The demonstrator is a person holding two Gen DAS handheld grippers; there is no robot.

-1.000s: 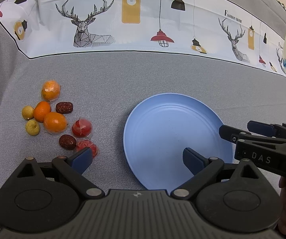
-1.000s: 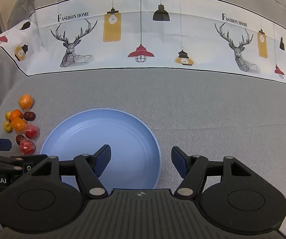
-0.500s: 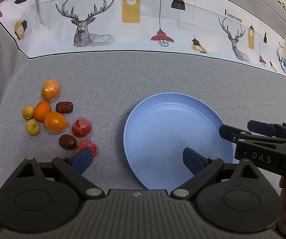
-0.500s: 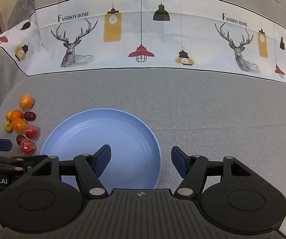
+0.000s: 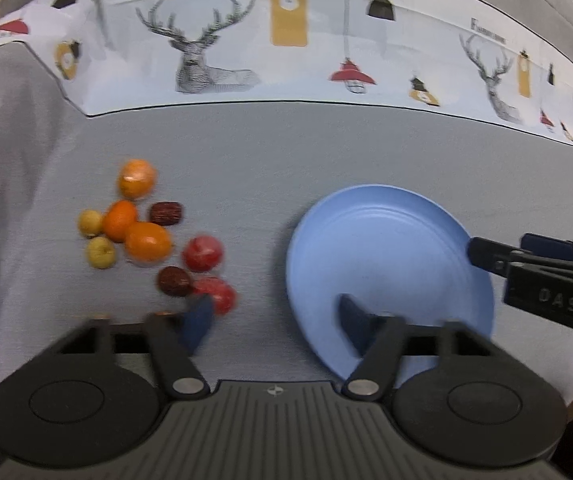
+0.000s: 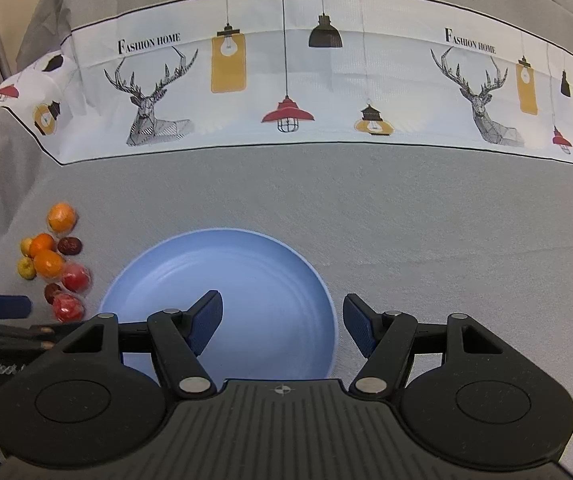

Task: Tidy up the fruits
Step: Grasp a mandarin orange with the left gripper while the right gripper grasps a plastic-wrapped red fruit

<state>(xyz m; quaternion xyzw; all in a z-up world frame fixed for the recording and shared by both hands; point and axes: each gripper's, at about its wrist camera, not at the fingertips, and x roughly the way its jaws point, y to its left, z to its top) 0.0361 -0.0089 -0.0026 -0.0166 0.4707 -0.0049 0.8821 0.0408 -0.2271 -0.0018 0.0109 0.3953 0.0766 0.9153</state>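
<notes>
Item: fruit cluster. Loose group on the grey cloth of the table (image 5: 246,148), left of the blue plate (image 5: 386,240) and apart from it.
- Three orange fruits, the nearest and largest (image 5: 148,242) at the middle of the group.
- Two small yellow fruits (image 5: 101,252) on the far-left edge.
- Two dark brown dates, one (image 5: 173,281) near the front, one behind.
- Two red fruits: one (image 5: 203,253) mid-group, the other (image 5: 219,294) foremost, looking film-wrapped in the right wrist view.

Item: blue plate. Holds nothing; no fruit moved to it yet.

Item: left gripper (image 5: 274,322). Jaws have just been closing, now about half apart, nothing between them. Its left pad sits just in front of the foremost red fruit; whether it touches cannot be told through the blur. The right pad overlaps the plate's near rim.

Item: right gripper (image 6: 282,322). Jaws moderately apart, holding nothing, hovering over the plate's near right side.

Governing relation: the cluster lies ahead and to the left of the left gripper, which is the nearer of the two; the right gripper has the whole plate between it and the fruit. Judgement: the left gripper likely takes the foremost red fruit, needing a small shift left to centre it between the pads. The neighbouring date sits close and could be nudged.
</notes>
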